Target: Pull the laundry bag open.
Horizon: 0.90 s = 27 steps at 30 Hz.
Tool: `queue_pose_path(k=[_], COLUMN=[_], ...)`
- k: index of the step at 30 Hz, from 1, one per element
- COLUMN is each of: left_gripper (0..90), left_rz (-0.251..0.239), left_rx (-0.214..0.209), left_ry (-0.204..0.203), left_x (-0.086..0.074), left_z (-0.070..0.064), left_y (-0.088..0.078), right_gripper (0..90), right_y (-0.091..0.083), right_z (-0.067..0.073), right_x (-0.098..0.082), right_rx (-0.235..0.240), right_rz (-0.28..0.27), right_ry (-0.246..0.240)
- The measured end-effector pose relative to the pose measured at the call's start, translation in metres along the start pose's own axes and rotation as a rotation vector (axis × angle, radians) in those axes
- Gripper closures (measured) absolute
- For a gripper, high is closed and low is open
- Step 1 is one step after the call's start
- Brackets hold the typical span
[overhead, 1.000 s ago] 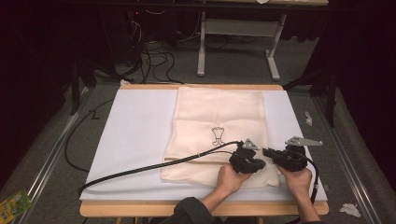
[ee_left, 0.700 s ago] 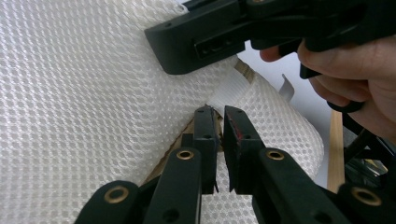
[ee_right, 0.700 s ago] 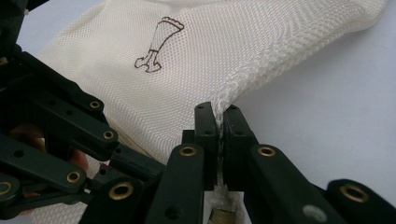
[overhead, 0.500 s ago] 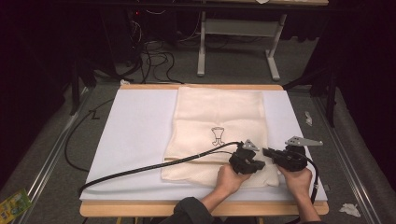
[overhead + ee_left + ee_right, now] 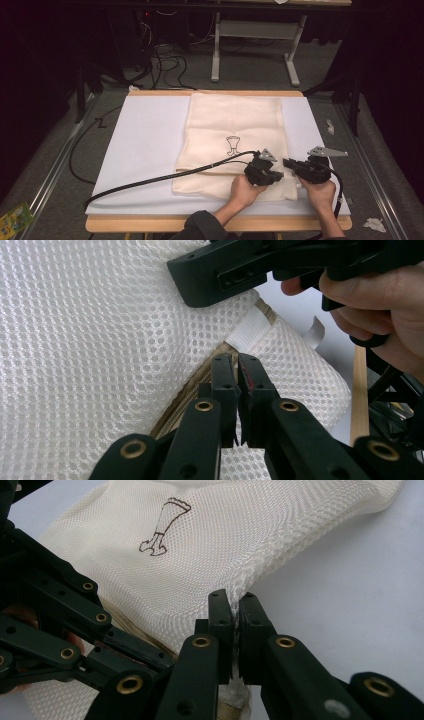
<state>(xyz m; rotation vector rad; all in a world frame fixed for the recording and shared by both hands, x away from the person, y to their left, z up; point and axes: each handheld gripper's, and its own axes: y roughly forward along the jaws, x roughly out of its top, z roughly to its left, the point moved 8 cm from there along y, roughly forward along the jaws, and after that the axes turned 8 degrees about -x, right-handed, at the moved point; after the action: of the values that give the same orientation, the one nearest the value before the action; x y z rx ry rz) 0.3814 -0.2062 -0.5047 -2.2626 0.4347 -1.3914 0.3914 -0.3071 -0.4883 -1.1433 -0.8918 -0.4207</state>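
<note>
I had the cream-coloured mesh laundry bag (image 5: 234, 135) lying flat on the white padded bench (image 5: 145, 145), its honeycomb weave fine and slightly glossy, with a small dark goblet-shaped drawing (image 5: 232, 145) near its middle. Both claws sat at the bag's near right corner. The left claw (image 5: 238, 367) was pressed together on the bag's edge, where a tan ribbed seam (image 5: 185, 395) met a white woven tape tab (image 5: 250, 329); its jaws had just been closing onto that fabric. The right claw (image 5: 235, 602) was also pinched tight, with a thin fold of mesh caught between its black jaws. From above I saw only two hands close together; the gripper views gave me the weave, seam and pinch.
</note>
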Motion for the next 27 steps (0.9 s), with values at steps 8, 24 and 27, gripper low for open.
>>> queue_pose_path(k=[8, 24, 27], left_gripper=[86.8, 86.9, 86.9], left_rz=[0.015, 0.027, 0.030], left_rx=[0.005, 0.037, 0.052], left_ry=[0.009, 0.017, 0.029], left_x=[-0.002, -0.006, -0.007], left_z=[0.000, 0.003, 0.004], left_y=[-0.001, -0.008, -0.012], right_gripper=[87.7, 87.7, 87.7], right_y=[0.000, -0.005, -0.005], right_z=[0.000, -0.002, -0.002], right_x=[0.000, 0.002, 0.003], right_rx=[0.003, 0.001, 0.005], right_rz=[0.002, -0.008, -0.010], right_ry=[-0.008, -0.008, 0.002])
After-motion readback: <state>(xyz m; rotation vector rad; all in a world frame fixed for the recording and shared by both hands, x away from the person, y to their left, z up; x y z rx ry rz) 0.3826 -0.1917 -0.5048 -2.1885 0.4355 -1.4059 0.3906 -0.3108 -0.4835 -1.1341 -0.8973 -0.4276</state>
